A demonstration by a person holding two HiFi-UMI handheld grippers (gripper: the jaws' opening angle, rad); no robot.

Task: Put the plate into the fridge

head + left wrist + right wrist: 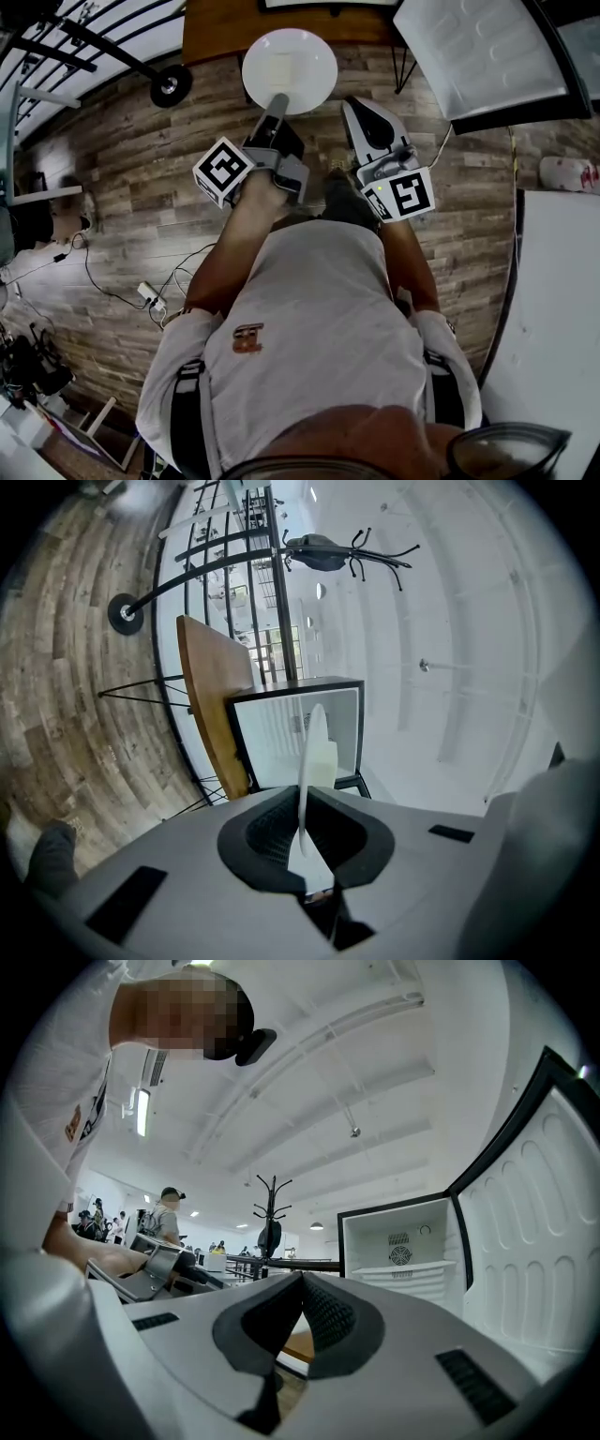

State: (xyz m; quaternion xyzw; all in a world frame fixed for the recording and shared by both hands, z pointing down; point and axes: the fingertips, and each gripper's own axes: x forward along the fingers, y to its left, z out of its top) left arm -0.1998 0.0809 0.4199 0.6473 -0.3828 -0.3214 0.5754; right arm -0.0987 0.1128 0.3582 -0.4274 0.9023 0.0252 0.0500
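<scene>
A round white plate point(290, 67) is held out in front of me, with my left gripper point(277, 101) shut on its near rim. In the left gripper view the plate point(312, 747) stands edge-on between the jaws of the left gripper point(303, 817). Beyond it is the open fridge point(281, 733) with its white inside. My right gripper point(373, 120) hovers just right of the plate, jaws shut on nothing. The right gripper view shows its jaw tips meeting at the right gripper point(302, 1281), with the fridge point(401, 1246) ahead and its door point(534, 1232) swung open to the right.
A wooden tabletop point(220, 28) stands beside the fridge at the left. The open fridge door point(483, 56) juts out at the upper right. A white counter point(562, 309) runs along my right. A stand's round base point(171, 86) and a power strip point(150, 295) lie on the wooden floor.
</scene>
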